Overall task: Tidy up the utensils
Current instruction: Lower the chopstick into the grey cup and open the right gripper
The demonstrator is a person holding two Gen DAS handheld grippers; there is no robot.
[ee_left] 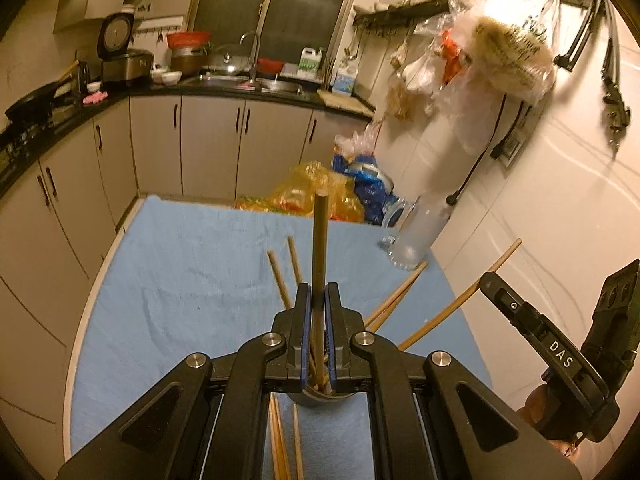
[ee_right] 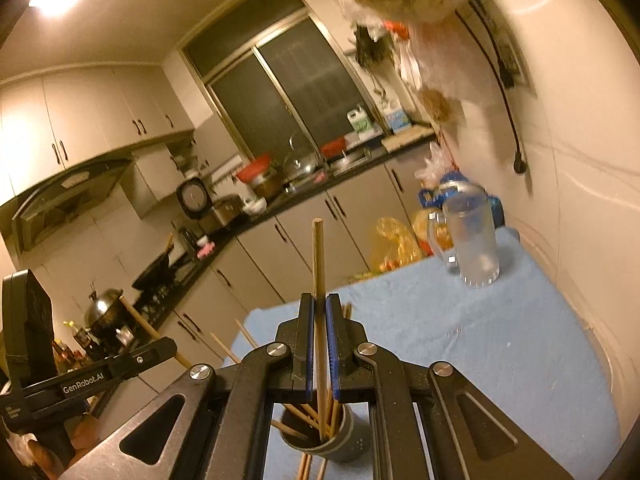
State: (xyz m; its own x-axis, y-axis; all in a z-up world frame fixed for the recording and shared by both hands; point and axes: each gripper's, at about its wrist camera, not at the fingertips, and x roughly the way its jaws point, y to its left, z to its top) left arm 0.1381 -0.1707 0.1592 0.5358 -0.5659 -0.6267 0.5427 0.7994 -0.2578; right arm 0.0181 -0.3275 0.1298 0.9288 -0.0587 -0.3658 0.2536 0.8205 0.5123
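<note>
My left gripper (ee_left: 317, 294) is shut on one dark wooden chopstick (ee_left: 320, 240) that stands upright, its lower end in a dark cup (ee_left: 320, 398) below the jaws. Several chopsticks (ee_left: 390, 300) lean out of that cup. My right gripper (ee_right: 319, 308) is shut on one chopstick (ee_right: 318, 260), its lower end in the same dark cup (ee_right: 336, 440), which holds several more chopsticks (ee_right: 304, 414). More chopsticks (ee_left: 280, 440) lie on the blue cloth (ee_left: 192, 264) near the cup. Each view shows the other gripper at its edge.
A frosted glass mug (ee_right: 474, 240) stands at the far right of the blue-clothed table (ee_right: 460, 340), also in the left wrist view (ee_left: 416, 236). Plastic bags (ee_left: 320, 192) lie beyond the table. Kitchen cabinets (ee_left: 208, 144) and a counter with a sink (ee_left: 256, 82) are behind. The white wall (ee_left: 540, 220) is on the right.
</note>
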